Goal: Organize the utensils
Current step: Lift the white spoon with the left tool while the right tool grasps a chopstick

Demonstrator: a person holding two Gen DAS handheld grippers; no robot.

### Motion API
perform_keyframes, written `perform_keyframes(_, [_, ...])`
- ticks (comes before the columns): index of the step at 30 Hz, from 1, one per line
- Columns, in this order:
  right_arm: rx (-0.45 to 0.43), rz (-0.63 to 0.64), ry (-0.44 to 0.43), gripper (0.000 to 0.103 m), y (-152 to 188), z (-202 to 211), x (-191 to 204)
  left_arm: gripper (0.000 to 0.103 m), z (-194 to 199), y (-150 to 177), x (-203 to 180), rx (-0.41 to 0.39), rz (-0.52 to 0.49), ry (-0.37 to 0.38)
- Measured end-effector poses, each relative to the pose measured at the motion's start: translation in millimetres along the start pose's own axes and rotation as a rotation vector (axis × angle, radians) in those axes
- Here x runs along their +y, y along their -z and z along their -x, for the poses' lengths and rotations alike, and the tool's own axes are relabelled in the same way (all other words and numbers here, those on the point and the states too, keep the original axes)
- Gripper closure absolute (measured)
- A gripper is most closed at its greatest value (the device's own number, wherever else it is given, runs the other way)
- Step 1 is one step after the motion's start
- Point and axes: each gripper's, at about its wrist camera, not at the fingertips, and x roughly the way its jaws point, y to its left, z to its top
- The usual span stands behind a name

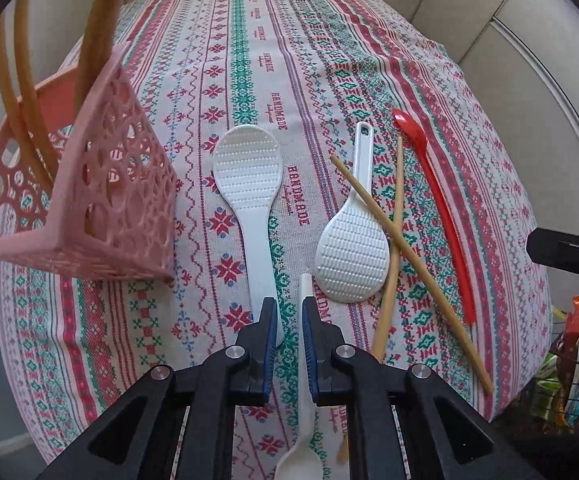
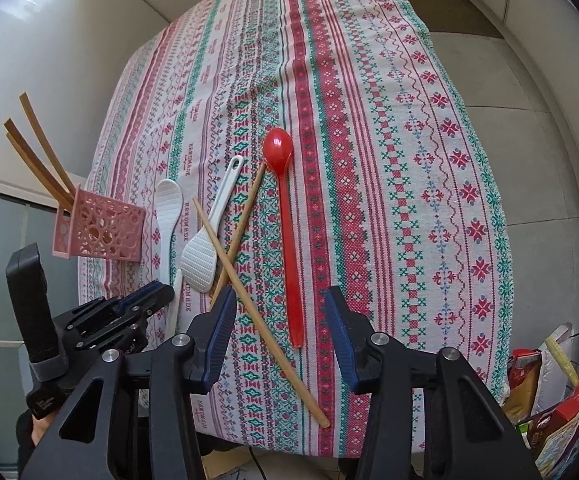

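I have the left hand-held gripper [image 1: 289,320] pointing steeply down over the near edge of the worktop [image 2: 429,200], its jaws narrow, with the handle of a small white spoon [image 1: 304,432] running between them; a thin gap shows on the left side, so I cannot tell whether the pads press on it. The right hand-held gripper [image 2: 281,328] stands about half open above the cloth, nothing clamped; the lower end of a red spoon [image 2: 289,240] and one wooden chopstick [image 2: 261,320] lie between its fingers. That chopstick crosses a second chopstick [image 2: 241,232], and both lie beside a white rice paddle [image 1: 349,256], the first across the edge of its head. A second, longer rice paddle [image 1: 249,184] lies to its left, just beside the pink perforated basket [image 1: 101,200], which stands at the worktop's left edge holding three more chopsticks [image 2: 37,160] upright and leaning.
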Motion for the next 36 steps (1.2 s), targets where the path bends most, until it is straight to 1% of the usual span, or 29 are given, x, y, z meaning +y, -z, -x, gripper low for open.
perform_keyframes(3, [0.002,-0.008,-0.023,0.064,-5.9,-4.3,0.4,0.09,-2.4,-3.2,-3.2,-0.008,-0.038,-0.02])
perform_keyframes(6, [0.015,-0.028,-0.035,0.066,-9.7,-9.7,-2.9,0.09,-2.8,-4.3,-3.4,0.004,-0.047,-0.006])
perform_keyframes(10, [0.029,-0.032,-0.026,0.067,-10.6,-14.7,-6.0,0.09,-7.0,-4.5,-11.0,0.041,-0.087,0.021])
perform_keyframes(11, [0.032,-0.034,-0.025,0.067,-10.8,-14.9,-7.2,0.089,-9.3,-3.4,-13.4,0.054,-0.099,0.016])
perform_keyframes(15, [0.035,-0.039,-0.021,0.067,-10.1,-15.0,-11.4,0.088,-11.2,-2.5,-19.1,0.064,-0.134,-0.009])
perform_keyframes(19, [0.043,-0.029,-0.019,0.067,-8.7,-15.2,-11.2,0.088,-12.6,-4.6,-23.4,0.064,-0.146,-0.021])
perform_keyframes(22, [0.044,-0.025,-0.02,0.067,-7.3,-14.5,-10.3,0.094,-15.9,-9.6,-26.8,0.064,-0.131,-0.025])
perform_keyframes(25, [0.039,-0.025,-0.024,0.067,-5.8,-12.3,-9.3,0.094,-13.9,-11.0,-21.2,0.056,-0.102,-0.008])
perform_keyframes(29, [0.028,-0.016,-0.036,0.067,-6.0,-8.6,-6.8,0.094,2.5,-10.5,-9.8,-0.003,-0.084,0.01])
perform_keyframes(33, [0.018,0.017,-0.052,0.067,-12.3,-11.1,4.6,0.094,32.3,-8.1,-6.1,-0.1,-0.055,0.068])
perform_keyframes(36, [0.022,0.046,-0.081,0.067,-19.0,-18.1,17.4,0.094,50.0,-2.8,-8.1,-0.163,-0.044,0.097])
